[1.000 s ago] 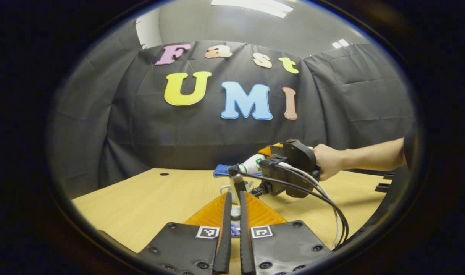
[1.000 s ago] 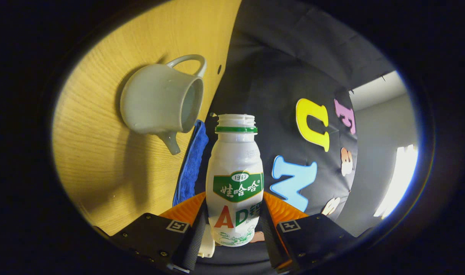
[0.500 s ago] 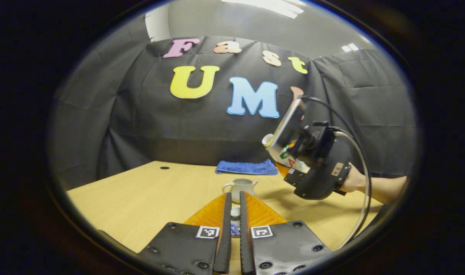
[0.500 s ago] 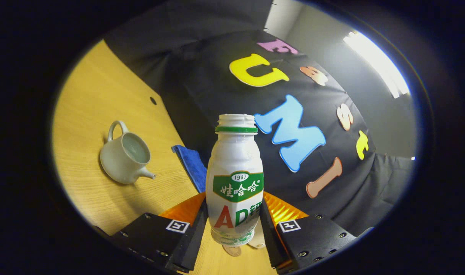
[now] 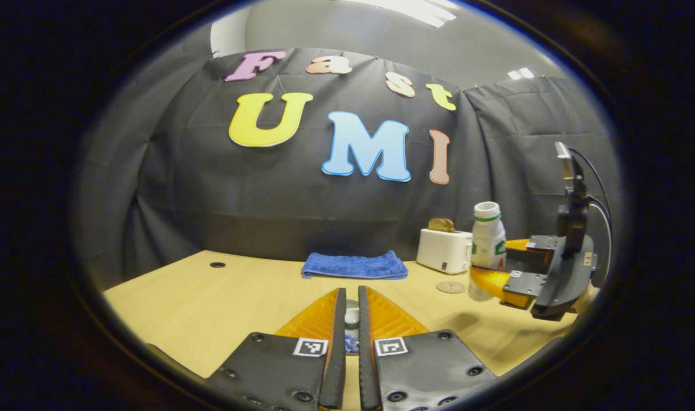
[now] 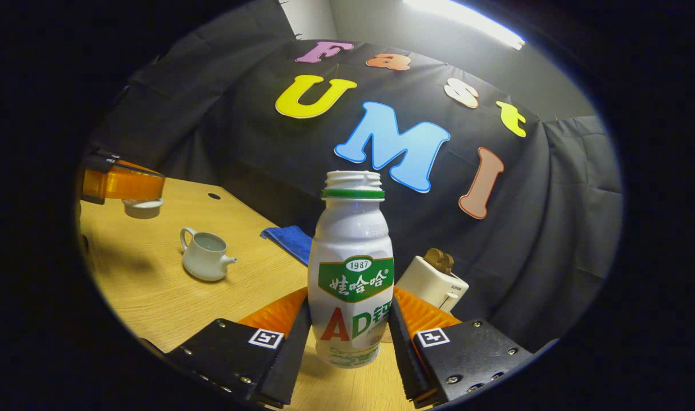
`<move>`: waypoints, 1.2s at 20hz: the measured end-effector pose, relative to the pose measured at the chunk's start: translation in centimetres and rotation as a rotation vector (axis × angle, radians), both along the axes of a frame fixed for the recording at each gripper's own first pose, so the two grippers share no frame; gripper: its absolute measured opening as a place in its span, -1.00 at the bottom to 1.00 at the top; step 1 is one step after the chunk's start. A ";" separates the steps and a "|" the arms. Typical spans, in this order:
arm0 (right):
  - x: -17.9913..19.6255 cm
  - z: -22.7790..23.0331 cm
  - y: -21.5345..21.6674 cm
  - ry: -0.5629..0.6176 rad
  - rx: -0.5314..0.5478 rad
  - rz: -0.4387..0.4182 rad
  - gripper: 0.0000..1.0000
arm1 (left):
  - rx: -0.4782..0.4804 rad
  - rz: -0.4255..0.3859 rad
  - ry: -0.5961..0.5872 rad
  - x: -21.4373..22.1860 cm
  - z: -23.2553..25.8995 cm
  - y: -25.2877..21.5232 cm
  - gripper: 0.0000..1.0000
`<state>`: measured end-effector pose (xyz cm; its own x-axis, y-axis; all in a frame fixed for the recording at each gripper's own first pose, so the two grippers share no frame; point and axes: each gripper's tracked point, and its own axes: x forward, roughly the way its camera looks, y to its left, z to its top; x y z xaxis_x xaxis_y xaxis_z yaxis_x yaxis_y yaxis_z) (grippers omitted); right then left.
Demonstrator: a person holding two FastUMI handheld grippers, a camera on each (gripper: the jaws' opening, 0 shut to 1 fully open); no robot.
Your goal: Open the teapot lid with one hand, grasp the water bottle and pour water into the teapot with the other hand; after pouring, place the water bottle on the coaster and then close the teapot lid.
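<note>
1. With the teapot (image 6: 206,262) open on the surface (image 6: 153,297), pouring looks done.
2. Right tongs (image 6: 347,337) grasp the upright water bottle (image 6: 352,268) near the coaster (image 5: 451,287).
3. Left tongs (image 5: 347,319) pinch the lid (image 6: 143,208); placing and closing remain.

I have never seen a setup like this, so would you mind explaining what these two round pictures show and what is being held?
A person holds a two-finger gripper in each hand; a fisheye camera rides on each, looking along its fingers. In the left gripper view, the left gripper pinches the teapot lid. In the right gripper view, the right gripper grips an upright, uncapped water bottle. On the wooden table stand the open teapot, a blue cloth, a white toaster and a round coaster.
</note>
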<state>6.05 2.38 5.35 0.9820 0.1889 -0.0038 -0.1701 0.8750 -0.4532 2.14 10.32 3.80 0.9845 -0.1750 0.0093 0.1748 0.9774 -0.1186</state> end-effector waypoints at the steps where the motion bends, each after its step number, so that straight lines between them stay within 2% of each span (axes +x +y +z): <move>1: -0.2 0.0 -0.9 -0.002 0.011 -0.013 0.40 | 0.004 0.004 0.007 0.8 -0.2 -0.1 -0.68; 2: -0.4 0.0 -1.7 0.000 0.022 -0.024 0.40 | 0.011 0.010 0.009 1.5 -0.3 0.0 -0.60; 3: -0.6 -0.2 -2.3 0.006 0.038 -0.029 0.40 | 0.016 0.017 0.005 2.1 -0.1 0.1 -0.68; 5: -1.2 -0.7 -3.0 0.042 0.081 -0.020 0.39 | 0.024 0.026 0.010 3.6 -0.4 0.2 -0.68; 6: -1.5 -0.8 -3.4 0.057 0.105 -0.018 0.39 | 0.027 0.020 0.019 4.6 -0.7 0.0 -0.60; 7: -1.4 -0.6 -3.7 0.066 0.130 -0.015 0.39 | 0.033 0.017 0.031 5.3 -1.1 -0.3 -0.68; 8: -1.4 -0.5 -3.8 0.076 0.160 -0.012 0.39 | 0.041 0.014 0.045 6.1 -1.7 -0.7 -0.60; 10: -1.2 -0.6 -4.0 0.104 0.212 -0.002 0.41 | 0.061 0.010 0.062 7.5 -2.8 -1.3 -0.60; 11: -1.2 -0.8 -4.3 0.115 0.232 0.000 0.40 | 0.079 0.013 0.064 8.2 -2.8 -1.6 -0.67; 12: -1.2 -0.9 -4.5 0.122 0.239 -0.004 0.40 | 0.092 0.019 0.065 8.7 -2.8 -1.5 -0.75; 14: -1.1 -1.1 -4.6 0.125 0.249 -0.011 0.40 | 0.108 0.020 0.056 9.7 -2.6 -1.9 -0.60; 20: -1.3 -1.6 -6.4 0.119 0.273 -0.033 0.40 | 0.120 0.026 0.092 11.8 -4.5 -2.1 -0.60; 21: -1.3 -1.4 -6.6 0.117 0.274 -0.036 0.40 | 0.121 0.026 0.092 11.9 -4.7 -2.1 -0.68; 22: -1.1 -1.5 -6.6 0.118 0.273 -0.040 0.40 | 0.124 0.029 0.094 12.1 -4.7 -2.1 -0.60; 24: -1.2 -1.4 -6.7 0.113 0.271 -0.043 0.40 | 0.130 0.030 0.107 12.4 -5.5 -2.1 -0.60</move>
<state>4.87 -4.33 3.96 0.9853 0.1560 -0.0690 -0.1662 0.9692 -0.1818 14.59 8.21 -1.75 0.9834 -0.1385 -0.1170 0.1386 0.9903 -0.0076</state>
